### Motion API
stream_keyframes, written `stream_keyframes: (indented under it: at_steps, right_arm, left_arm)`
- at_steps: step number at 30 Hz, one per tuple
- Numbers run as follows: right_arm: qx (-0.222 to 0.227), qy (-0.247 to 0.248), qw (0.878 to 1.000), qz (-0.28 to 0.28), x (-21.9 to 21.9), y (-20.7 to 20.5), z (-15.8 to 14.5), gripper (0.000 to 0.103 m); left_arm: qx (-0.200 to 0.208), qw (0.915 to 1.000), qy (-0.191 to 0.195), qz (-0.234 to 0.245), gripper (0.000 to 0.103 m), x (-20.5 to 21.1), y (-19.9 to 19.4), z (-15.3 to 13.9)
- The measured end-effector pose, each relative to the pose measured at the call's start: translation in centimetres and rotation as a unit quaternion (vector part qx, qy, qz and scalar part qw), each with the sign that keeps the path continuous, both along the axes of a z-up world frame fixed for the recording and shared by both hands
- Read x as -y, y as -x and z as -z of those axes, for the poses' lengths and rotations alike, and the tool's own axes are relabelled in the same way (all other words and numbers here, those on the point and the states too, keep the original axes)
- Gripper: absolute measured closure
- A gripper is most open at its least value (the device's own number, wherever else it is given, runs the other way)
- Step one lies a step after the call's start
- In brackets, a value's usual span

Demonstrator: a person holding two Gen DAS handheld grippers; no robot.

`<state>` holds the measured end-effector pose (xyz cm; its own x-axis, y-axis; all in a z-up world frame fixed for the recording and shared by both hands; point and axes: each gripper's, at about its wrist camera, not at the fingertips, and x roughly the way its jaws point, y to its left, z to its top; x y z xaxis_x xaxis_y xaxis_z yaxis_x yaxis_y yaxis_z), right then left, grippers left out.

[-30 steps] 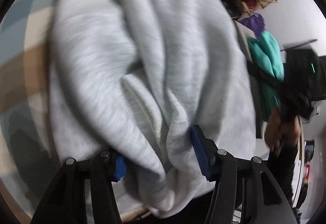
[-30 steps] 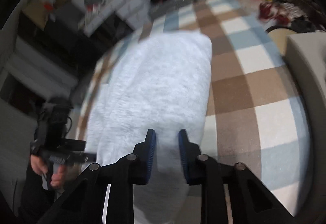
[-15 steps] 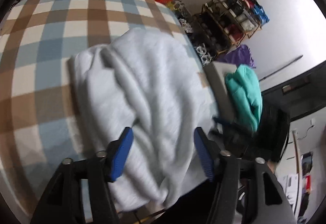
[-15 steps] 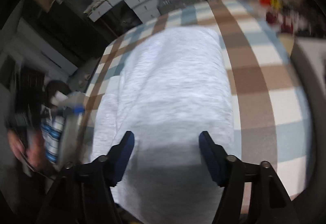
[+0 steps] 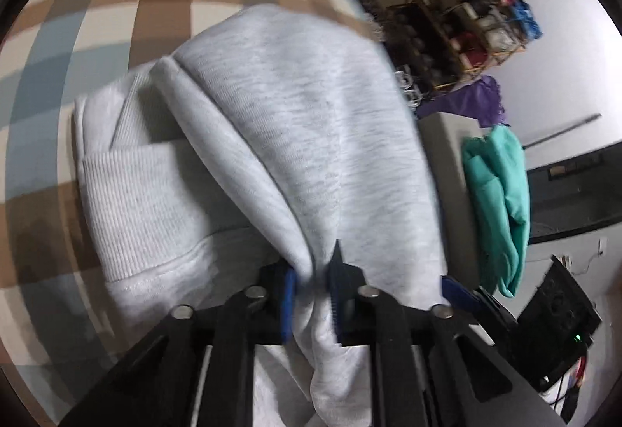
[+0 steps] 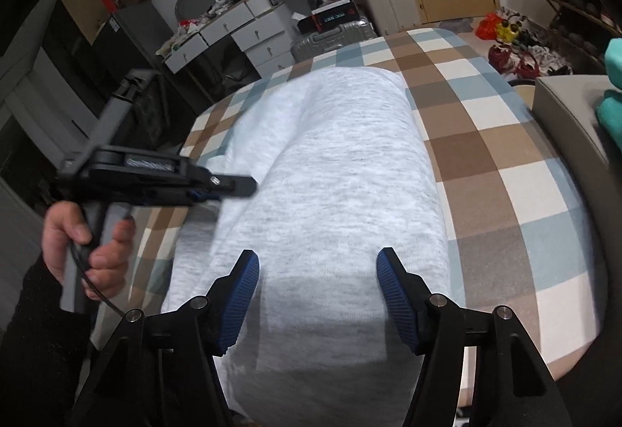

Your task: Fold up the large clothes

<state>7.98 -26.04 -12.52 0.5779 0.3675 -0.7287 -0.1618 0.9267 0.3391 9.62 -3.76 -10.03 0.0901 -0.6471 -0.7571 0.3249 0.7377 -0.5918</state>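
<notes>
A light grey sweatshirt (image 6: 334,170) lies folded lengthwise on the checked bed cover (image 6: 505,162). In the left wrist view my left gripper (image 5: 313,295) is shut on a bunched fold of the grey sweatshirt (image 5: 295,124), with its ribbed hem to the left. In the right wrist view my right gripper (image 6: 318,295) is open and empty, its blue pads (image 6: 392,295) on either side of the sweatshirt's near end. The left gripper (image 6: 217,190) also shows there, at the sweatshirt's left edge.
A grey box (image 5: 447,170) with teal clothes (image 5: 501,194) on it stands beside the bed. A shoe rack (image 5: 466,19) stands by the wall. White drawers (image 6: 233,34) and a suitcase (image 6: 330,38) lie beyond the bed's far end.
My left gripper, open half a second ago, has shut on a fold of the sweatshirt. My right gripper opened wide from nearly shut and has stayed over the sweatshirt's near end.
</notes>
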Motion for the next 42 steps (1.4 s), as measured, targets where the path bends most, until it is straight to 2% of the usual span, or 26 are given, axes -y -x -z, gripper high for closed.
stream_keyframes:
  at_steps: [3,5,7,9,10,11,13,16,19,21,23,24,26,29,31,35,38,40,42]
  right_arm:
    - [-0.002,0.03,0.999,-0.011,-0.7,0.0,0.0,0.039]
    - [0.003,0.073,0.997,-0.027,-1.9,0.1,0.1,0.039]
    - [0.012,0.114,0.993,-0.038,-3.1,0.3,0.4,0.037]
    - [0.018,0.138,0.989,-0.044,-3.8,0.5,0.6,0.037]
    - [0.022,0.156,0.986,-0.046,-4.2,0.7,0.7,0.037]
    - [0.026,0.173,0.983,-0.047,-4.6,0.8,0.9,0.037]
    - [0.035,0.211,0.976,-0.05,-5.3,1.2,1.2,0.038]
    - [0.041,0.232,0.97,-0.052,-5.8,1.3,1.4,0.038]
    - [0.034,0.214,0.975,-0.051,-5.3,1.1,1.2,0.036]
    - [0.031,0.193,0.979,-0.052,-4.9,1.0,0.9,0.034]
    - [0.028,0.156,0.986,-0.053,-3.9,1.0,0.7,0.033]
    - [0.026,0.143,0.988,-0.053,-3.6,0.9,0.7,0.033]
    - [0.019,0.098,0.994,-0.051,-2.4,0.9,0.4,0.033]
    - [0.013,0.06,0.997,-0.057,-1.6,0.9,0.2,0.033]
    - [0.009,0.033,0.997,-0.068,-0.8,1.1,0.1,0.034]
    - [0.003,0.004,0.997,-0.077,0.6,0.9,-1.1,0.041]
    - [-0.005,-0.013,0.998,-0.06,1.8,-0.1,-1.4,0.041]
    - [-0.053,-0.01,0.996,-0.073,1.5,-1.2,0.3,0.04]
    - [-0.039,0.019,0.995,-0.087,0.6,-1.3,1.0,0.039]
  left_arm:
    - [0.026,0.9995,0.016,0.006,0.097,-0.4,0.6,-2.3]
    - [0.049,0.9986,0.012,0.015,0.097,-1.2,1.1,-3.4]
    - [0.066,0.9975,-0.015,0.02,0.098,-1.3,0.7,-3.2]
    - [0.069,0.9961,-0.051,0.02,0.098,-1.8,1.0,-1.3]
    - [0.069,0.9949,-0.072,0.014,0.098,-2.0,0.9,-0.2]
    - [0.069,0.9935,-0.09,0.007,0.103,-1.9,1.0,0.6]
    - [0.073,0.9889,-0.128,-0.013,0.103,-2.3,0.8,1.9]
    - [0.039,0.997,-0.057,-0.035,0.103,-4.3,0.6,1.6]
    - [0.086,0.9953,-0.021,-0.039,0.103,-5.1,2.0,-1.6]
    - [0.107,0.9939,0.021,-0.016,0.103,-3.9,3.3,-3.4]
    - [0.119,0.9923,0.034,0.012,0.101,-1.6,4.1,-4.0]
    - [0.123,0.9917,0.031,0.021,0.099,-0.6,4.3,-3.8]
    - [0.107,0.9934,0.02,0.036,0.088,1.6,3.8,-2.0]
    - [0.063,0.997,-0.02,0.04,0.088,3.5,2.7,2.6]
    - [0.05,0.9975,-0.037,0.033,0.088,4.3,2.4,5.0]
    - [0.068,0.9968,-0.039,0.02,0.088,4.3,2.4,5.2]
    - [0.115,0.9907,-0.069,0.022,0.088,5.0,4.0,5.0]
    - [0.134,0.9876,-0.081,0.016,0.088,5.4,4.4,4.5]
    - [0.152,0.9836,-0.096,0.017,0.088,6.1,4.8,4.2]
